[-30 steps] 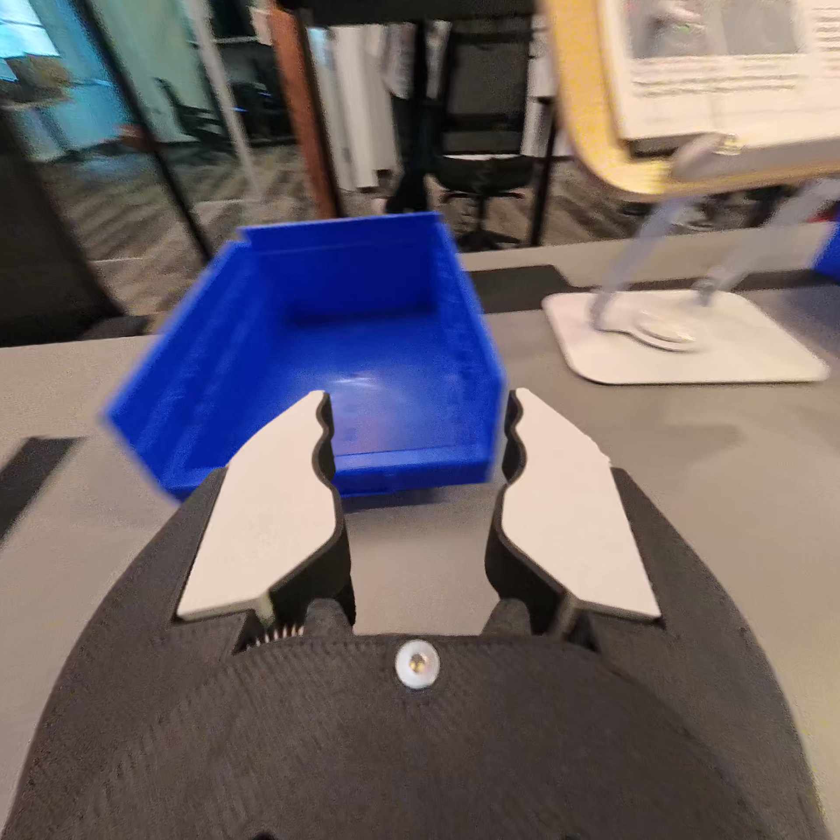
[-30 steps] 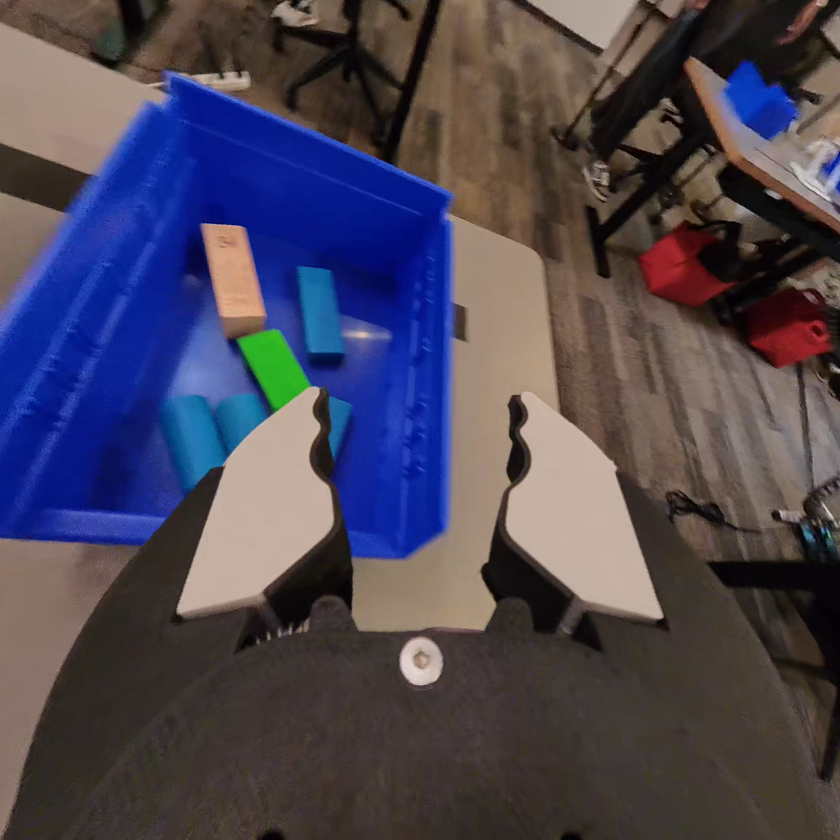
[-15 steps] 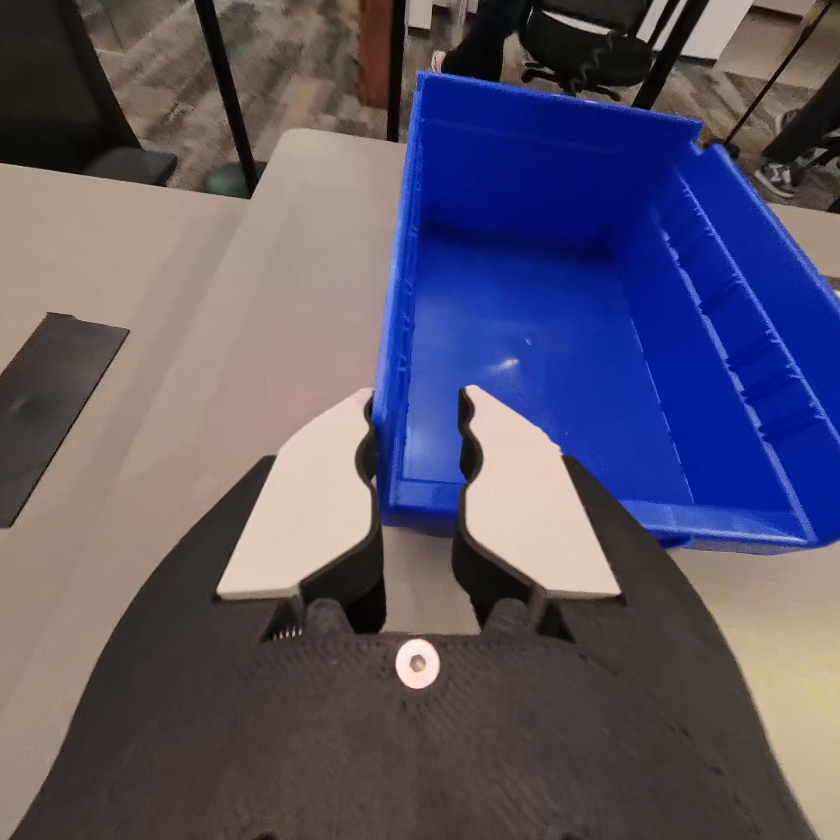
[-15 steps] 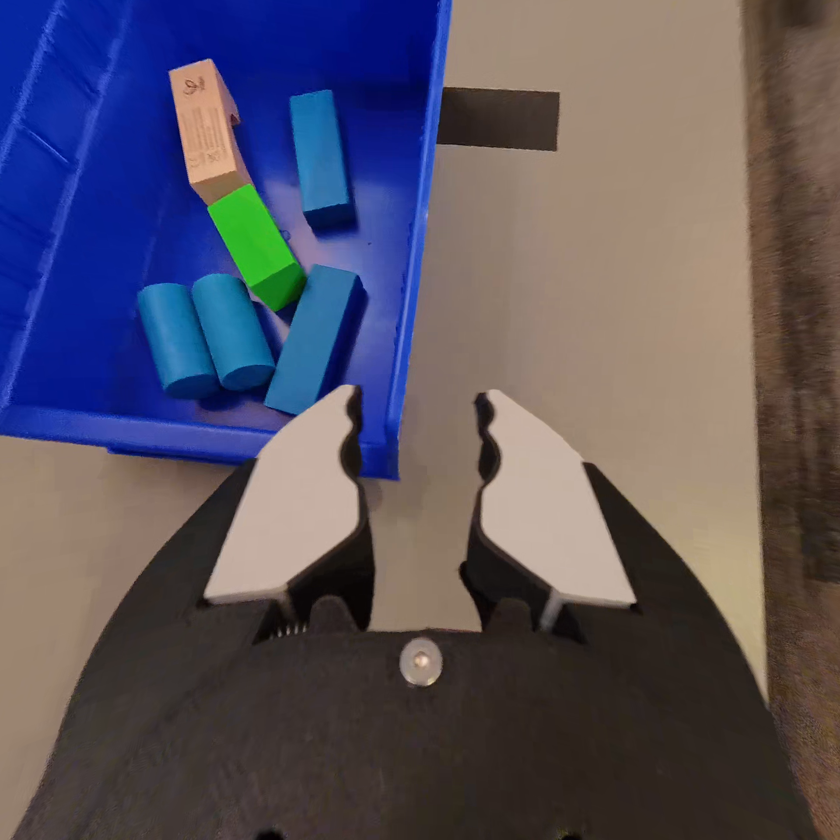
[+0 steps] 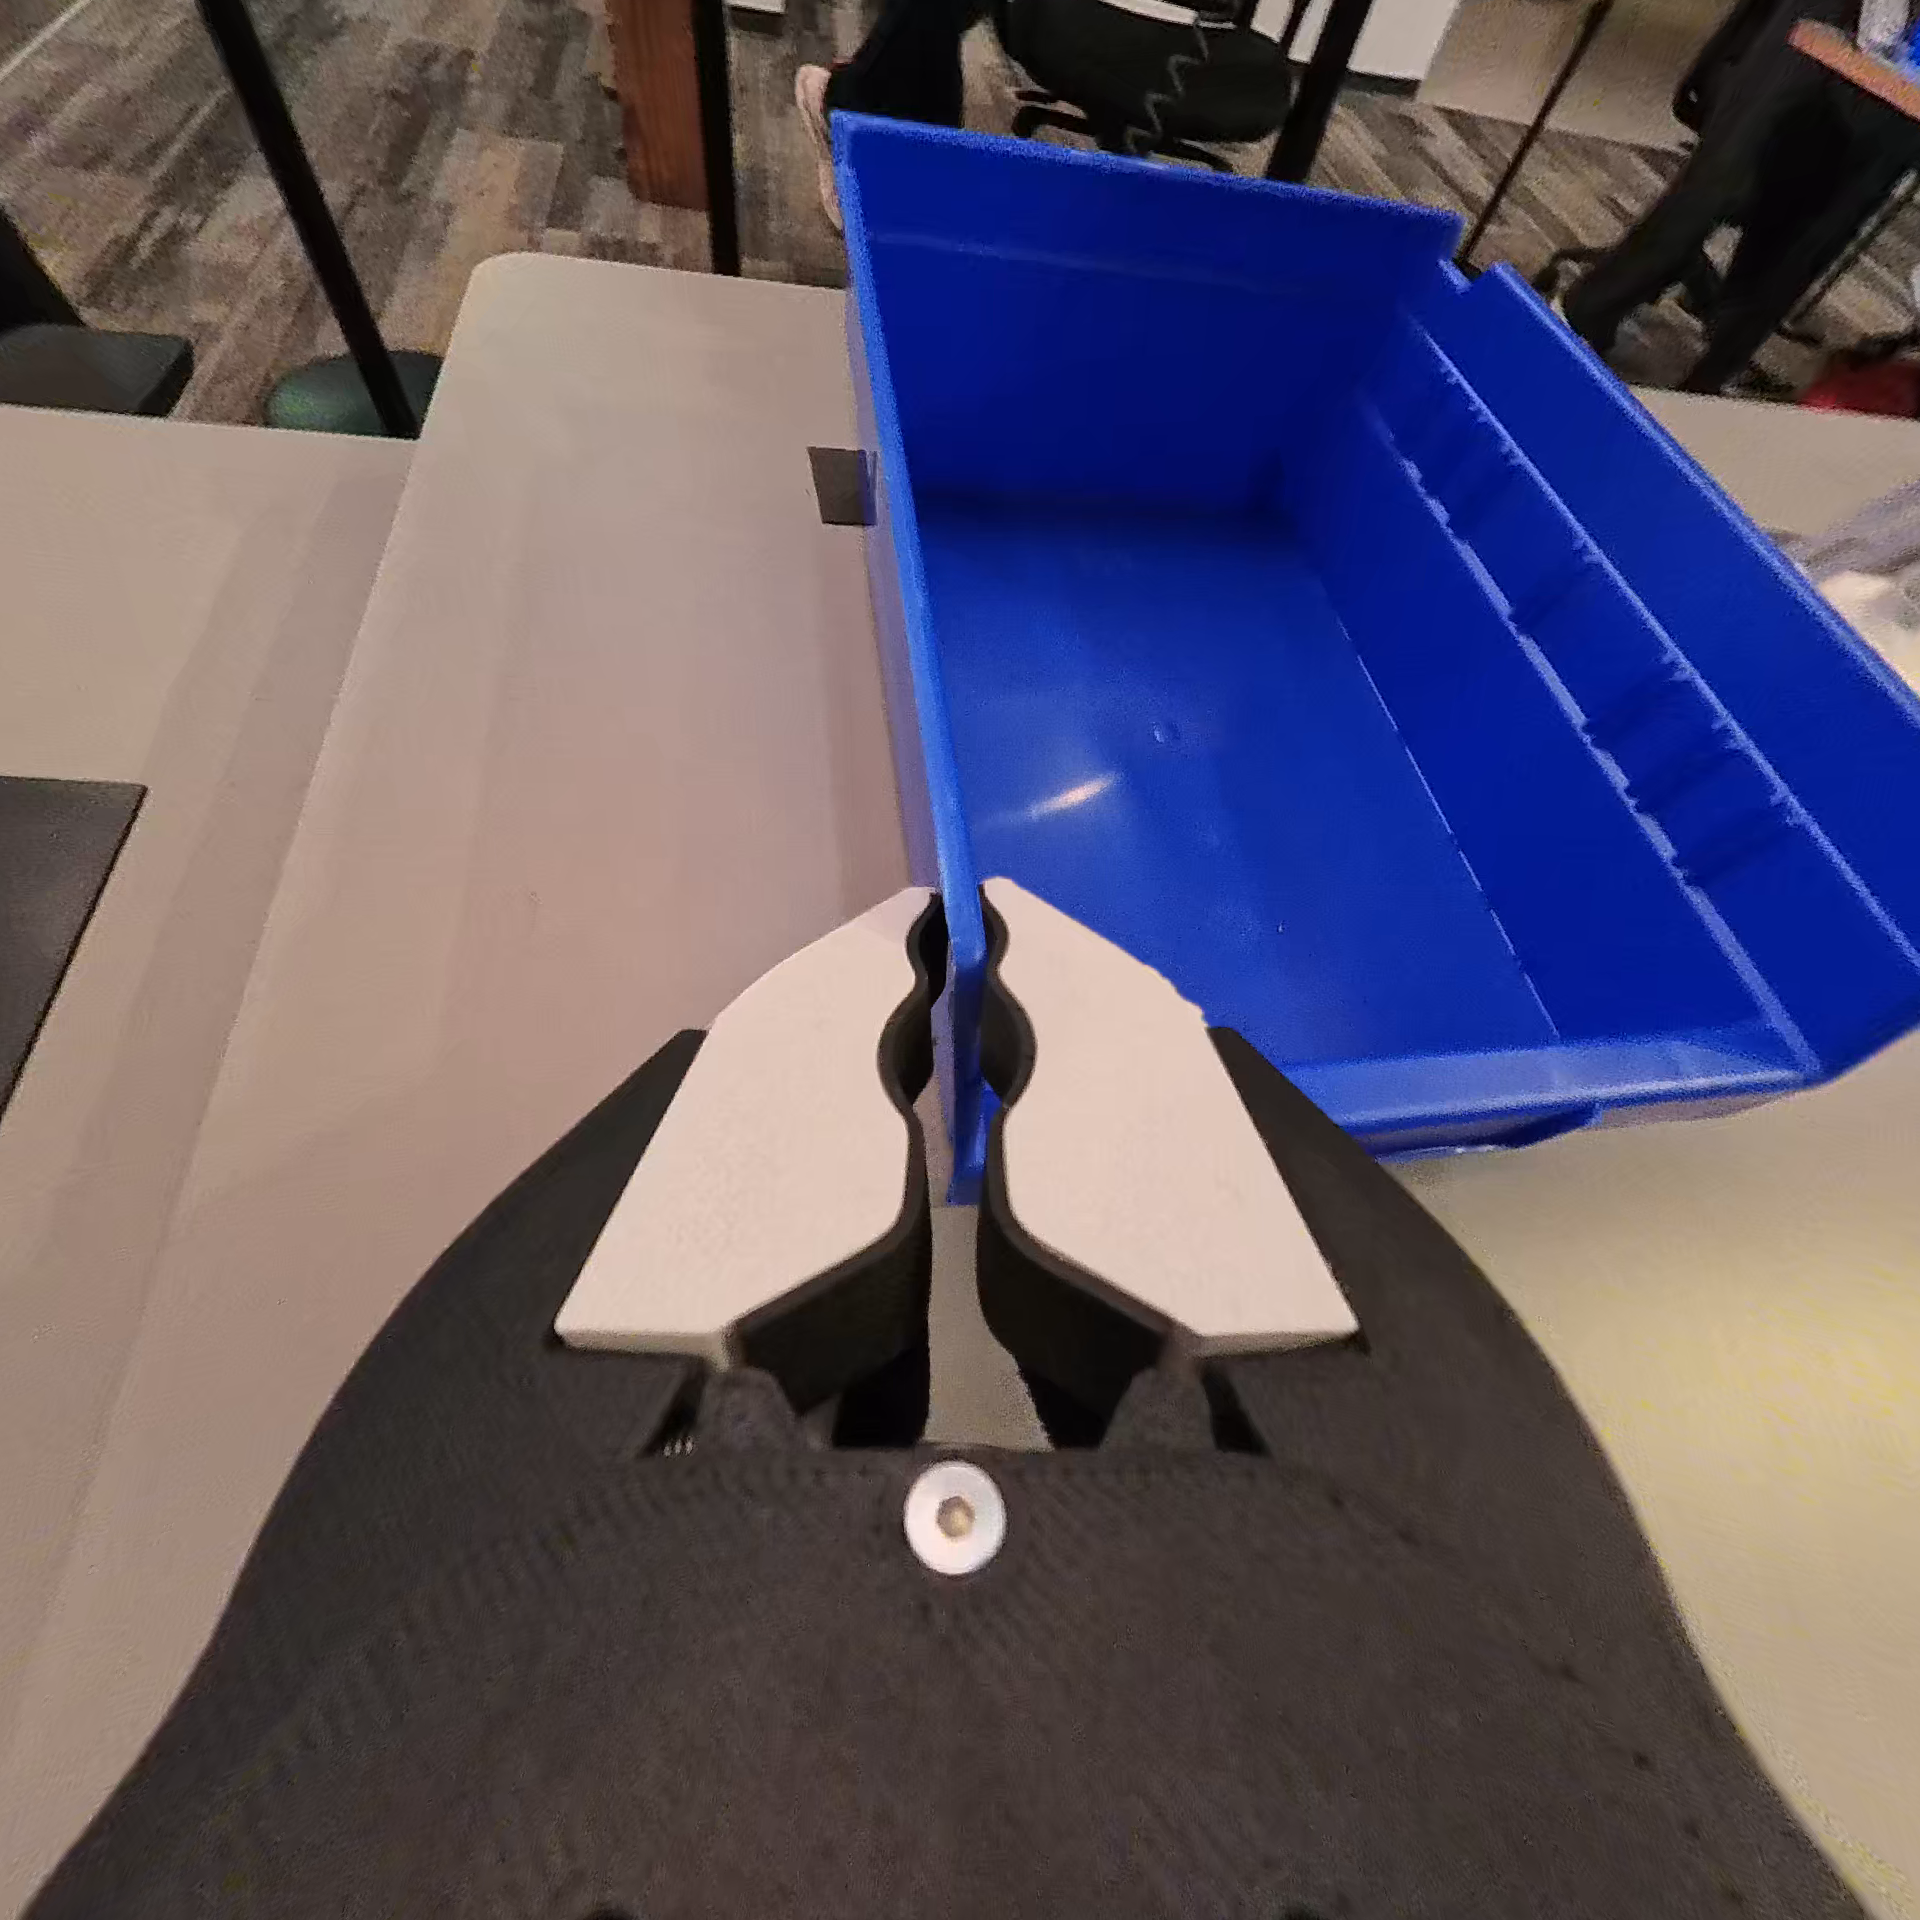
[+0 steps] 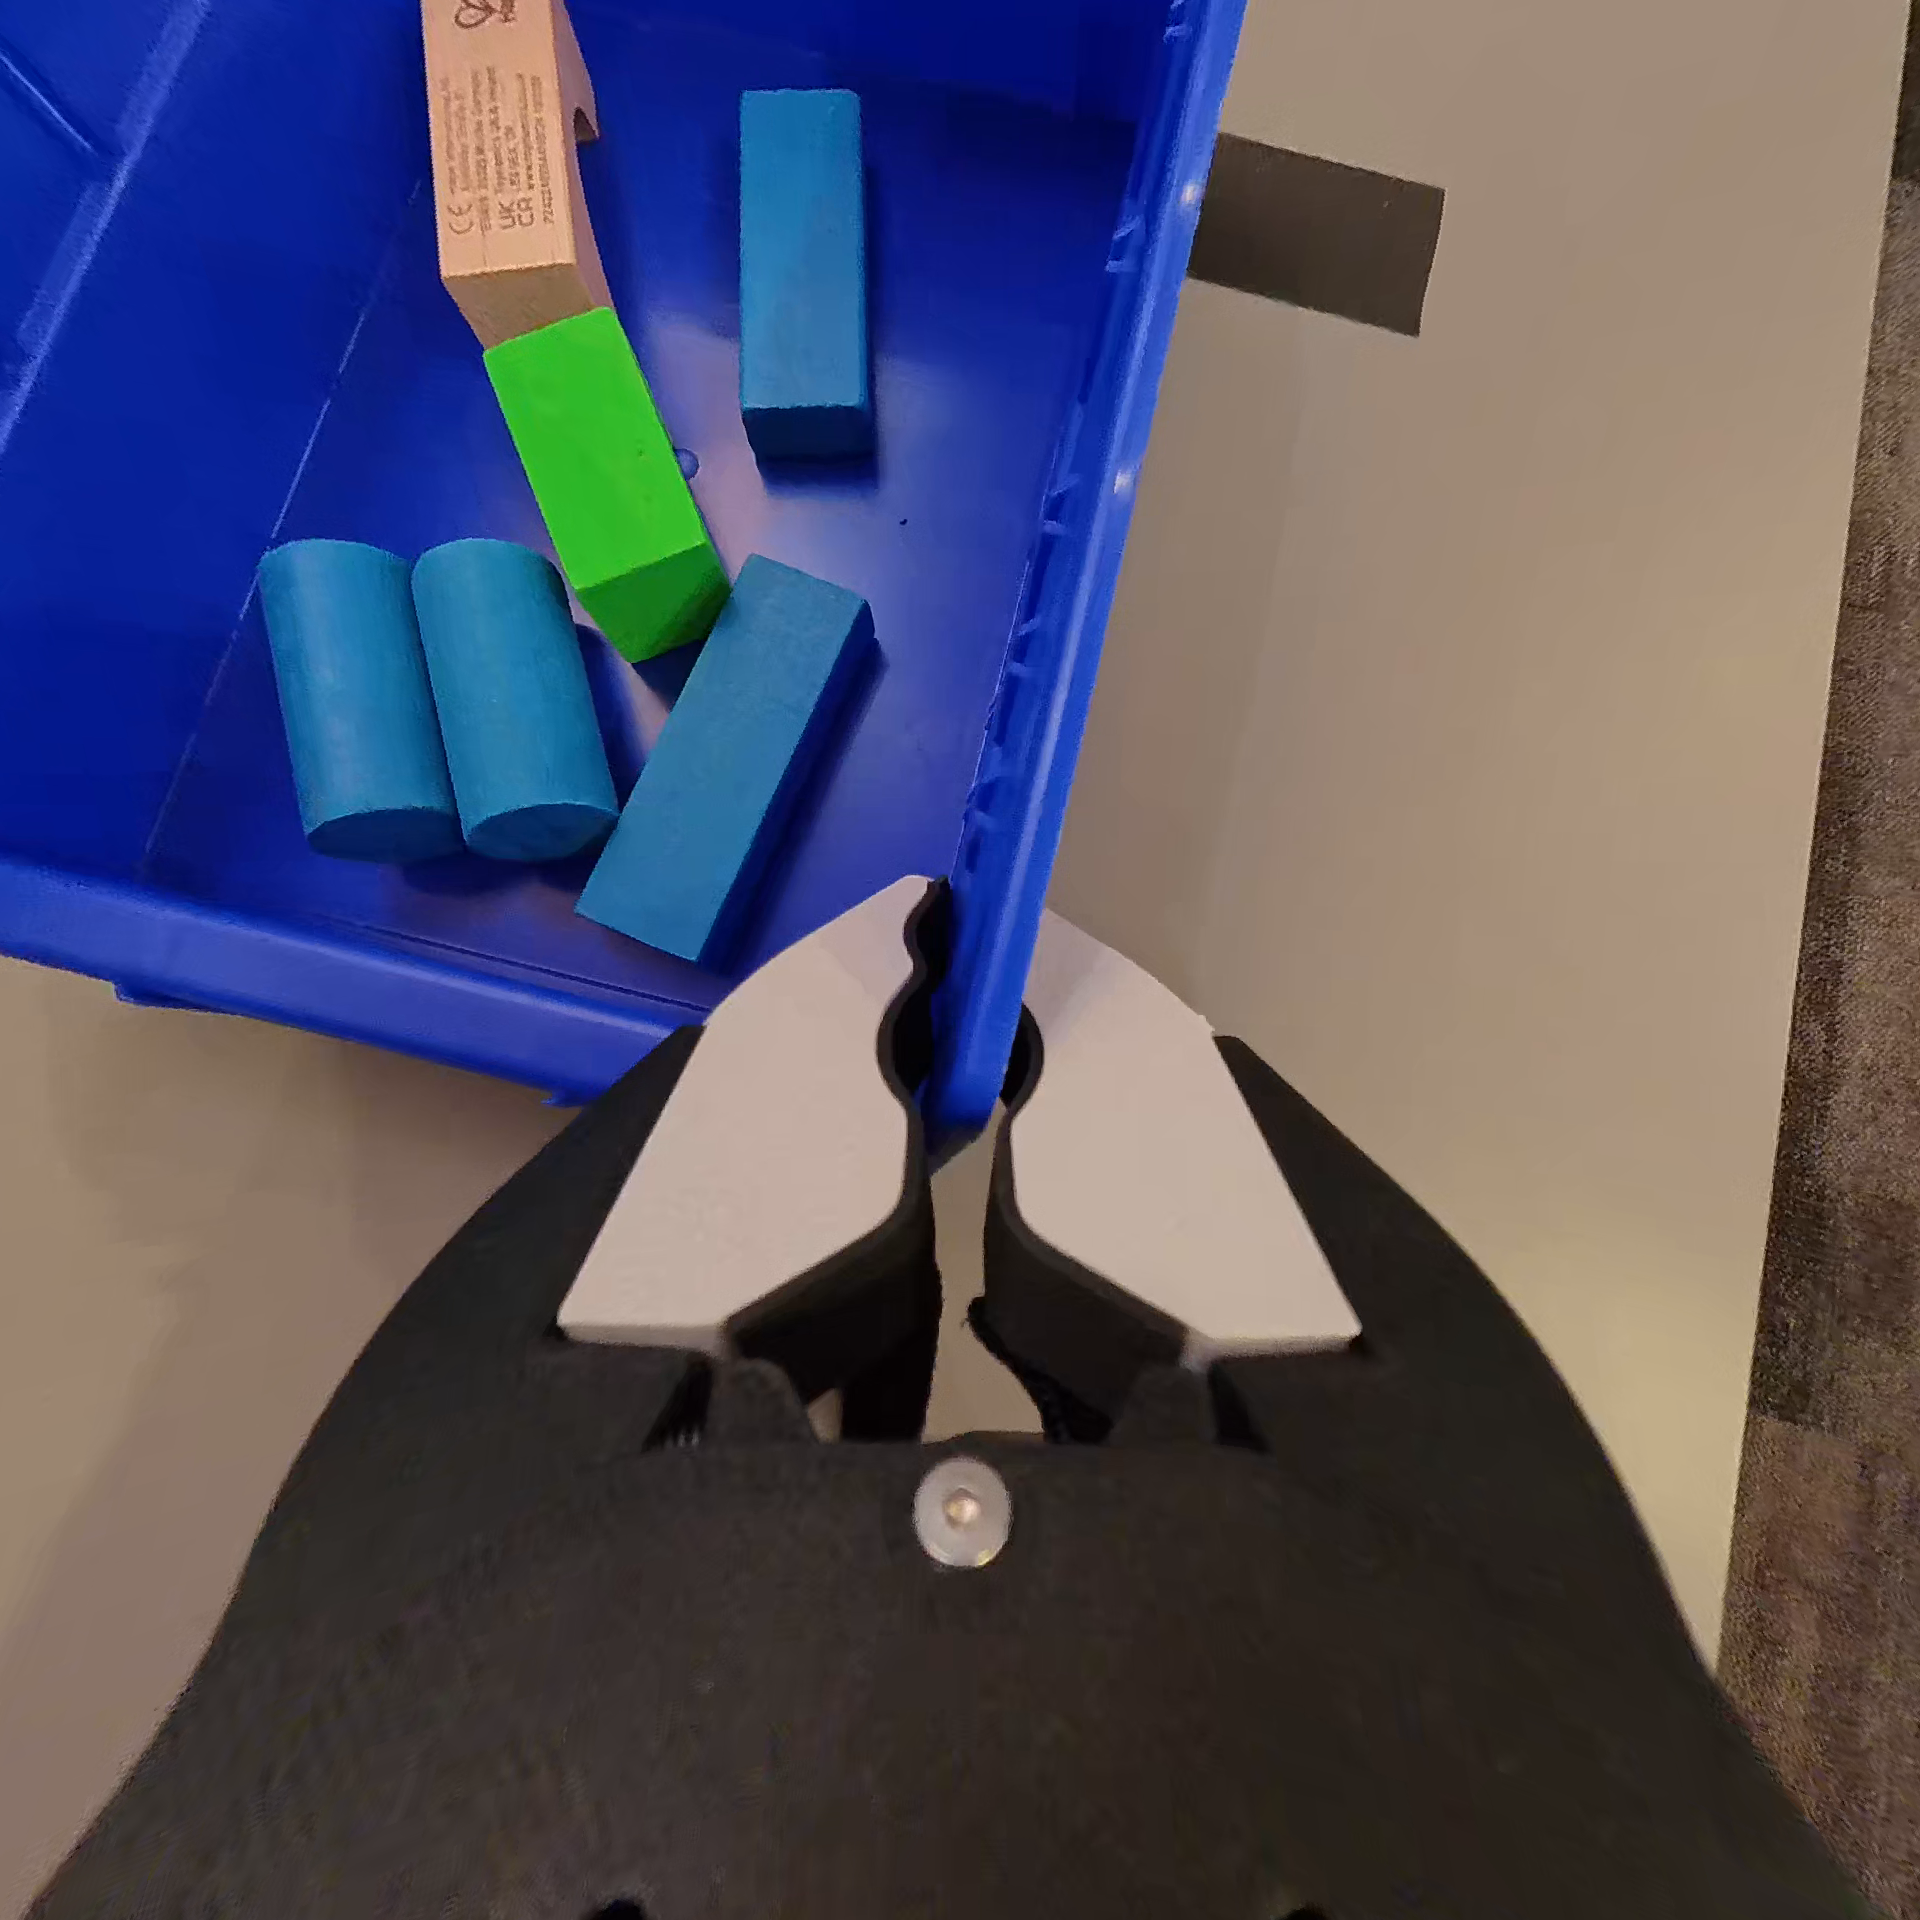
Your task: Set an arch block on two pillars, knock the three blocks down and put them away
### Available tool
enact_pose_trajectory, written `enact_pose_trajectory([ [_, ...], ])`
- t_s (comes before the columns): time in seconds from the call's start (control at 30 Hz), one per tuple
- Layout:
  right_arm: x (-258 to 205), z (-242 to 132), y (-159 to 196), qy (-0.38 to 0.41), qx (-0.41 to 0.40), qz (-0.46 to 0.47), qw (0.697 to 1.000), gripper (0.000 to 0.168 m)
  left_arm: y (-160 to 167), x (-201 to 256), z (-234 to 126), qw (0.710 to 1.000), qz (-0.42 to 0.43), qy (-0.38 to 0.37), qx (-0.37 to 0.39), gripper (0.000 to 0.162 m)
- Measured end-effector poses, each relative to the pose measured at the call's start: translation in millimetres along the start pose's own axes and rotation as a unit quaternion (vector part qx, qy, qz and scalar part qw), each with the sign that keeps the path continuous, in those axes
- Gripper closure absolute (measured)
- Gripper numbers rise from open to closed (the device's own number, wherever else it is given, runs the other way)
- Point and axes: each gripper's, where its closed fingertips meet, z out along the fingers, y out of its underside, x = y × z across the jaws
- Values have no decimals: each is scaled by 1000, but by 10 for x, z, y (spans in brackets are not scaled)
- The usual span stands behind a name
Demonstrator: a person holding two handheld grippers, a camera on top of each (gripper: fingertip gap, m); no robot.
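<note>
In the left wrist view my left gripper (image 5: 961,894) is shut on the near left wall (image 5: 961,997) of an empty blue bin (image 5: 1195,727); both pads press the thin wall. In the right wrist view my right gripper (image 6: 977,904) is shut on the near right wall (image 6: 1039,727) of a blue bin that holds blocks. In it lie a plain wooden arch block (image 6: 509,187), a green block (image 6: 603,488), two blue rectangular blocks (image 6: 800,270) (image 6: 727,748) and two blue cylinders (image 6: 353,696) (image 6: 509,696).
Both bins stand on grey tables. Black tape strips lie beside the bins (image 5: 836,483) (image 6: 1320,244), and a black patch (image 5: 52,904) lies at the far left. The table's right edge drops to carpet (image 6: 1849,831). Table legs and chairs stand behind (image 5: 1132,62). One gripper's finger ends stand about 85 cm off the other's.
Both grippers moved down to a bin's side wall and closed from wide open onto it. The left took the empty bin's left wall, the right the block bin's right wall.
</note>
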Motion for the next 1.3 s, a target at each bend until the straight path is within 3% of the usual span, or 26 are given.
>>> enact_pose_trajectory([
  [0.2, -117, -238, 269, -25, -10, -44, 999, 163, 228, -31, -444, 997, 19, 68, -16, 158],
  [0.37, -290, -400, 448, -67, -17, -98, 993, 163, 502, 125, -917, 984, 53, 170, -28, 158],
  [0.67, -808, -585, 647, -185, -10, -221, 958, 162, 999, 797, -1652, 920, 108, 368, -75, 158],
  [0.97, -1602, -435, 467, -280, -5, -310, 908, 162, 1277, 1980, -1791, 839, 168, 504, -112, 157],
  [1.3, -2795, 23, -60, -347, -1, -381, 857, 163, 1340, 2656, -1692, 804, 204, 547, -113, 157],
])
